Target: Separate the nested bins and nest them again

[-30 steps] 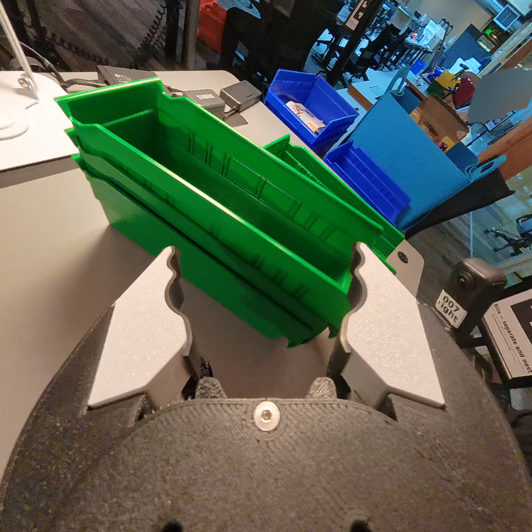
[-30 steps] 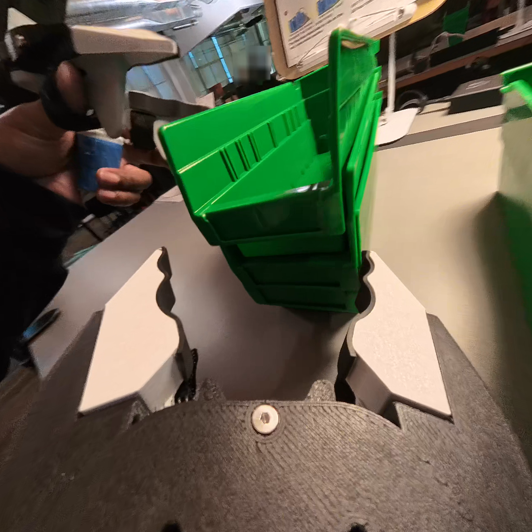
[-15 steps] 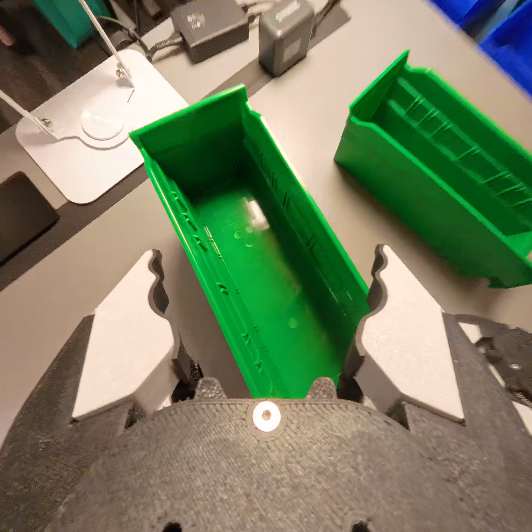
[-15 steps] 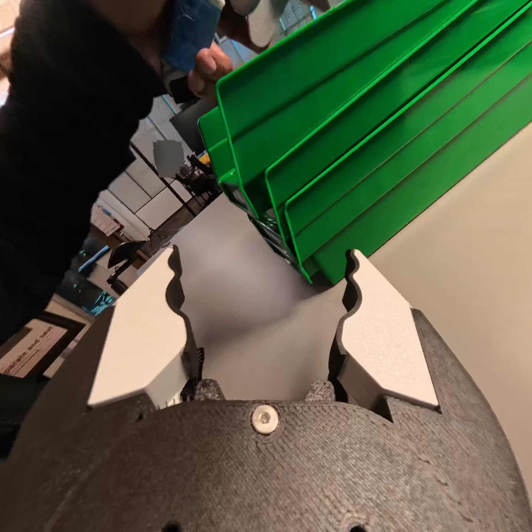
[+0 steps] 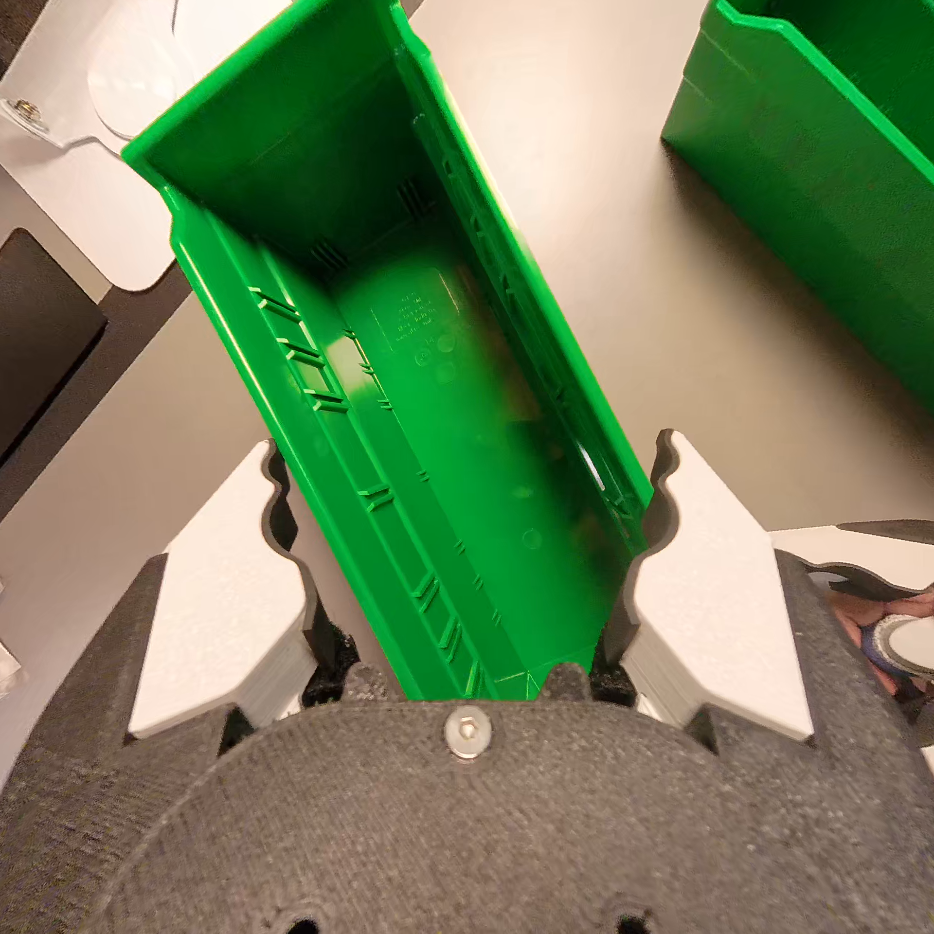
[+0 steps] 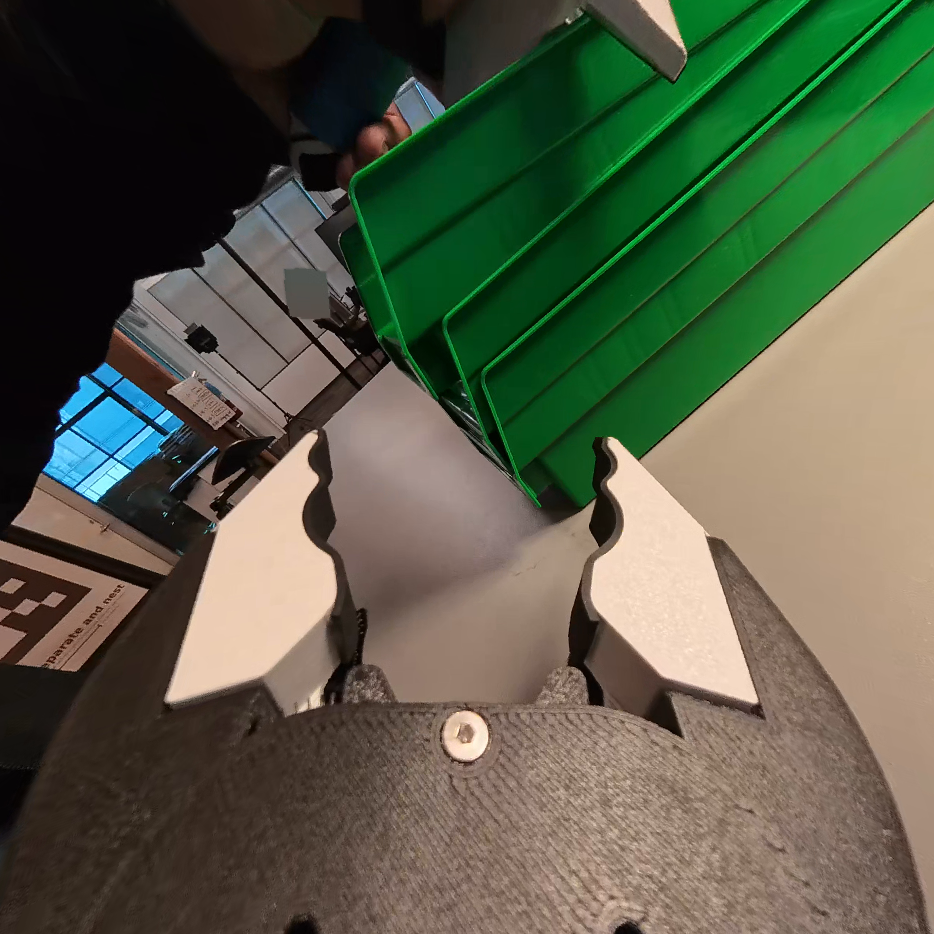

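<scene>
A stack of nested green bins (image 5: 429, 354) stands on the grey table (image 5: 581, 177). In the left wrist view I look straight down into the top bin. My left gripper (image 5: 467, 450) is wide open and straddles the bin's near end. Its right pad lies at the right wall and its left pad is just beside the left rim. One of its fingers (image 6: 637, 30) shows over the top rim in the right wrist view. My right gripper (image 6: 460, 445) is open and holds nothing, low on the table at the stack's (image 6: 632, 252) bottom corner.
A separate green bin (image 5: 808, 151) stands on the table to the right. A white lamp base (image 5: 76, 126) and a dark flat object (image 5: 40, 328) lie at the left. A person's dark sleeve (image 6: 101, 202) fills the right wrist view's left side.
My left gripper opened wider, rose over the stack and came down around the top bin's end. My right gripper dropped low to the stack's bottom corner, and its jaws narrowed a little.
</scene>
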